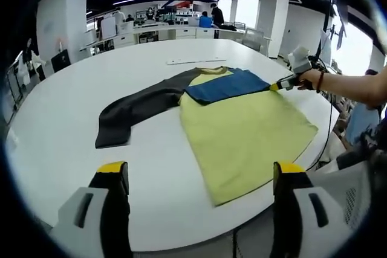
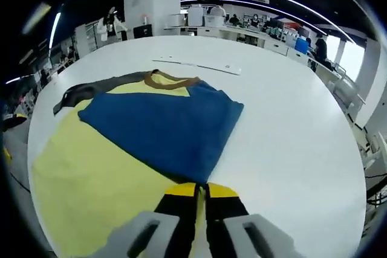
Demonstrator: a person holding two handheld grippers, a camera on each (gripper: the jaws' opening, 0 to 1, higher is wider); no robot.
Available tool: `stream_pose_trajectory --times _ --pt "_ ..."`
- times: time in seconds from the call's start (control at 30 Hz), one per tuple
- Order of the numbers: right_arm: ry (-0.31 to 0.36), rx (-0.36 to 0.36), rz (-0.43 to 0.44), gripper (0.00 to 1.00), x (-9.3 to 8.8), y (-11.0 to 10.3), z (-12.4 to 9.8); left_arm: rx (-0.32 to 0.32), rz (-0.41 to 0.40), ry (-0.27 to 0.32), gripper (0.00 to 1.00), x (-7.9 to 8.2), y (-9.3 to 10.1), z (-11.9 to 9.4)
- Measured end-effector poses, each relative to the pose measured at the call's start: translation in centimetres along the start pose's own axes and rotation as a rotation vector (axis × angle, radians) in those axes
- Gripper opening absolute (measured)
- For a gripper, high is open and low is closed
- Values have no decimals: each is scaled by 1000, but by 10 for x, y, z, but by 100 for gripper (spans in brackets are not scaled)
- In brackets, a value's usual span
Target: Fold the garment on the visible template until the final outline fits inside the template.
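Observation:
A yellow garment (image 1: 242, 134) lies flat on the white round table (image 1: 72, 119). Its dark grey sleeve (image 1: 136, 110) stretches out to the left. Its blue sleeve (image 1: 227, 84) is folded across the chest below the brown collar (image 1: 213, 70). My right gripper (image 1: 276, 86), held by a hand, is shut on the end of that blue sleeve. In the right gripper view the jaws (image 2: 202, 187) are closed on the blue sleeve (image 2: 163, 125), with the yellow body (image 2: 78, 173) to their left. My left gripper (image 1: 199, 170) stands wide open above the near table edge, holding nothing.
A thin white strip (image 1: 196, 61) lies on the table beyond the collar, also seen as the white strip (image 2: 199, 64). The person's forearm (image 1: 351, 86) reaches in from the right. Desks and people stand far behind the table. A cable (image 1: 329, 131) hangs at the right table edge.

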State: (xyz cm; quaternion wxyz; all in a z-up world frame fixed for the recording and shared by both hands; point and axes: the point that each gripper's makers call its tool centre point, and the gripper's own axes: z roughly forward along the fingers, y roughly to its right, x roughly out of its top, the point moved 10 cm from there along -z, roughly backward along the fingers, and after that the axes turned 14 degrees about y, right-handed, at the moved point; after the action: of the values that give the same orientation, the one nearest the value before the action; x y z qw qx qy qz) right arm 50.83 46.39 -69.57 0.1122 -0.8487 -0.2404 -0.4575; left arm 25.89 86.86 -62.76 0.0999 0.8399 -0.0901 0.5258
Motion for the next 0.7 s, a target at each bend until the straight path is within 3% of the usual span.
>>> stream_pose_trajectory --times 0.7 --pt "-26 1 -20 0 -7 28 -10 21 -21 29 90 0 -6 1"
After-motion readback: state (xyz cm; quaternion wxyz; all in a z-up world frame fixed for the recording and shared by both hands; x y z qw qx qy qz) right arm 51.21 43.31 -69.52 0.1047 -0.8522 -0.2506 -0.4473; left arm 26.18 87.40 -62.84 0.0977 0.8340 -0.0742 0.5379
